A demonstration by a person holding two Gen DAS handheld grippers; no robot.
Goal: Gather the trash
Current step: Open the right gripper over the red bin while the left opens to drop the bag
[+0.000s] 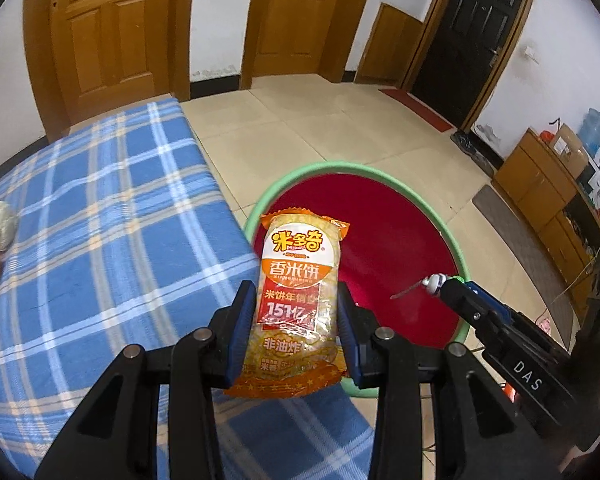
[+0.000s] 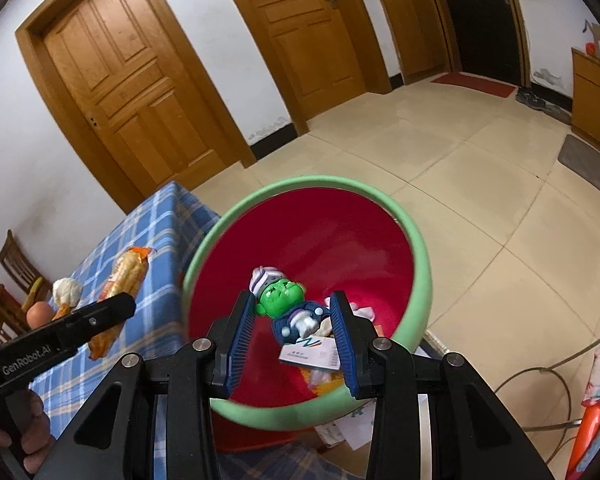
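Left wrist view: the red bin [image 1: 380, 248] with its green rim stands on the floor beside the plaid-covered table [image 1: 100, 216]. The left gripper [image 1: 296, 332] pinches a rice cracker packet [image 1: 296, 296] near the bin's rim. The right gripper [image 2: 292, 332], spread, hangs over a green-headed toy [image 2: 284, 304] inside the bin.

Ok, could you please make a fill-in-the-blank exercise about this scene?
1. The left gripper grips a snack packet coloured mainly ___.
2. The bin is red inside, with a ___ rim.
3. The tablecloth is checked in white and ___.

Missing words: orange; green; blue.
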